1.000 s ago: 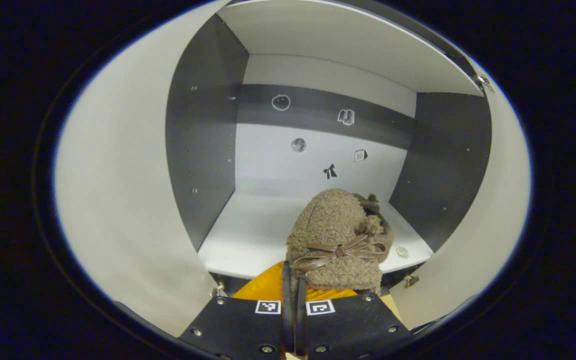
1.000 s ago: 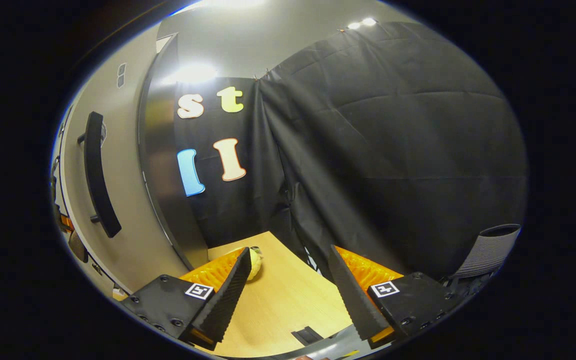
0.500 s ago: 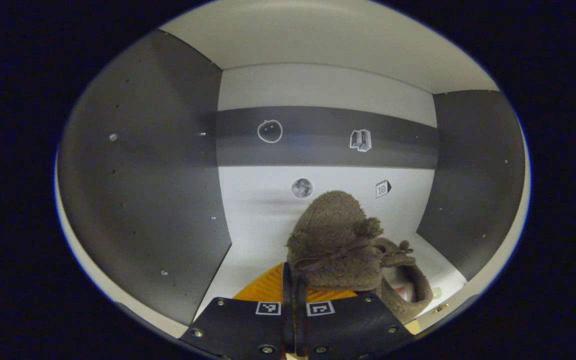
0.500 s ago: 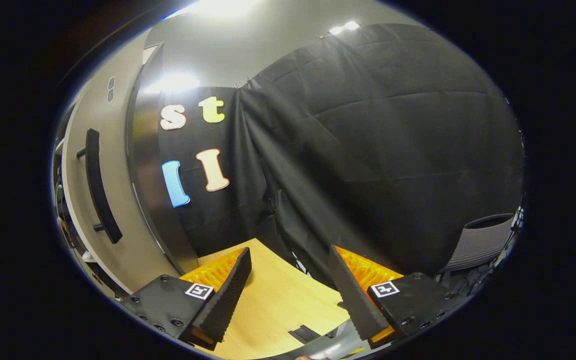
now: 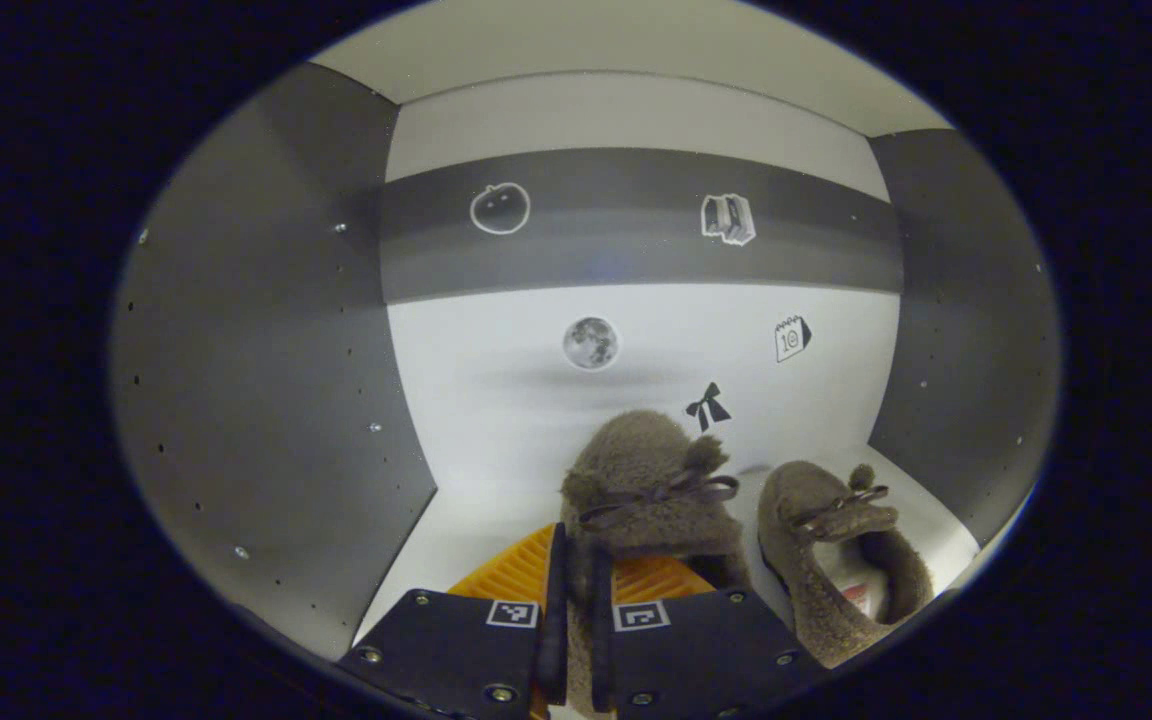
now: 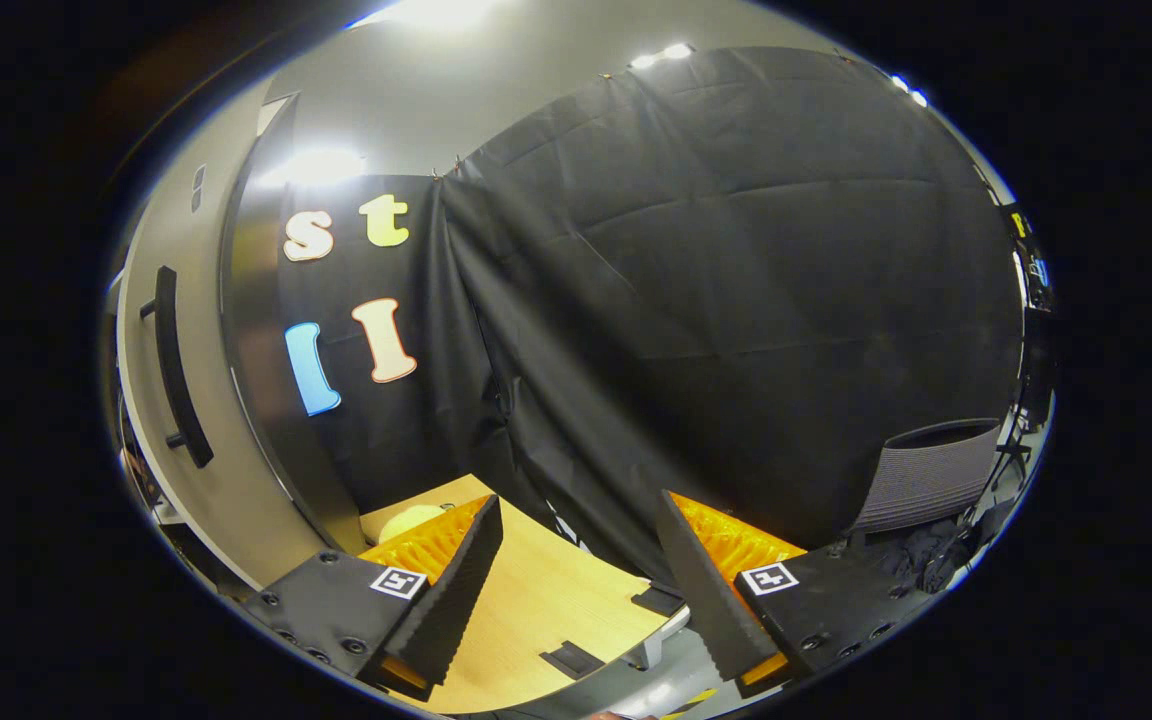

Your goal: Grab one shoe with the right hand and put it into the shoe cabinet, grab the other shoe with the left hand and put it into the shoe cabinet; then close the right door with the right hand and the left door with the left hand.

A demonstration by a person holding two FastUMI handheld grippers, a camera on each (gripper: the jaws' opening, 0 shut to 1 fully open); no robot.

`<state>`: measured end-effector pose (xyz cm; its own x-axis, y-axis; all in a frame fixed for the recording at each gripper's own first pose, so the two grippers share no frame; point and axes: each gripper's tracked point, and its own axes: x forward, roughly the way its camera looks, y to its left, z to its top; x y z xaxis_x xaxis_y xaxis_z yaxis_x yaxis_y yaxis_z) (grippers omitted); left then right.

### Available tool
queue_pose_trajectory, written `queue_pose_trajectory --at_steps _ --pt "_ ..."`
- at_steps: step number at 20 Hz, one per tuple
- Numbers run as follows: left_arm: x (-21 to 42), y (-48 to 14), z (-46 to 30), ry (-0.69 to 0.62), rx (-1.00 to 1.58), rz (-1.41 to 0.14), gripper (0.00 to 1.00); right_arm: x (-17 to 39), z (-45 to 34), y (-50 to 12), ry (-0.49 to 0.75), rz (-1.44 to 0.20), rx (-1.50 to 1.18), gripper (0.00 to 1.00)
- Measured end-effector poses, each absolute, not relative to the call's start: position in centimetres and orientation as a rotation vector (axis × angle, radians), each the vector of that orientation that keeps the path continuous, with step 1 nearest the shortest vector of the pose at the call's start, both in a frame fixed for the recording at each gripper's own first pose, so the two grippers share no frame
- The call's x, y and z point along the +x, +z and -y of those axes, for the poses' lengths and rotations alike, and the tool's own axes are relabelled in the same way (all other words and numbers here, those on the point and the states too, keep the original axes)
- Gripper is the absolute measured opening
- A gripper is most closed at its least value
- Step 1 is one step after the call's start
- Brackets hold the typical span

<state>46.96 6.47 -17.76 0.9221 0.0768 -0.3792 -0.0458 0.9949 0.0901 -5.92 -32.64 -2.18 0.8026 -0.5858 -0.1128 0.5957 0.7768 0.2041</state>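
Observation:
My left gripper (image 5: pixel 576 560) is inside the shoe cabinet (image 5: pixel 266 400), shut on the heel rim of a fuzzy brown shoe (image 5: pixel 651 485) with a bow. That shoe points toward the back wall, low over the white shelf (image 5: pixel 476 510). A second matching shoe (image 5: pixel 841 560) lies on the shelf just to its right, close beside it. My right gripper (image 6: pixel 576 540) is open with nothing between its fingers, over a wooden table (image 6: pixel 536 620). The cabinet's door (image 6: pixel 226 480) with a black bar handle (image 6: pixel 174 380) stands at the left of the right gripper view.
Small stickers dot the cabinet's back wall (image 5: pixel 636 340). Grey side walls close in on both sides of the shelf. A pale yellow object (image 6: pixel 411 520) lies on the table by the door. A grey mesh chair (image 6: pixel 926 480) stands at the right.
My left gripper carried the shoe deeper into the cabinet and lower toward the shelf; the second shoe now shows beside it. My right gripper drifted a little away from the door, still open.

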Motion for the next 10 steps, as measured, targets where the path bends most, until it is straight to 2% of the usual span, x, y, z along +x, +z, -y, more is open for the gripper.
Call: queue_pose_trajectory --at_steps 1,5,10 --pt "46.7 -18.2 -6.3 0.059 0.069 -0.395 0.14 -5.8 32.5 -2.0 -0.630 -0.039 0.242 0.98" --pt "44.3 -17.4 -7.5 0.096 0.116 -0.387 0.89 -4.5 31.7 -1.4 -0.575 -0.036 0.242 0.98" --pt "39.2 -12.6 -6.0 0.057 0.084 -0.285 0.90 -1.7 30.0 -0.2 -0.470 -0.038 0.253 0.98"
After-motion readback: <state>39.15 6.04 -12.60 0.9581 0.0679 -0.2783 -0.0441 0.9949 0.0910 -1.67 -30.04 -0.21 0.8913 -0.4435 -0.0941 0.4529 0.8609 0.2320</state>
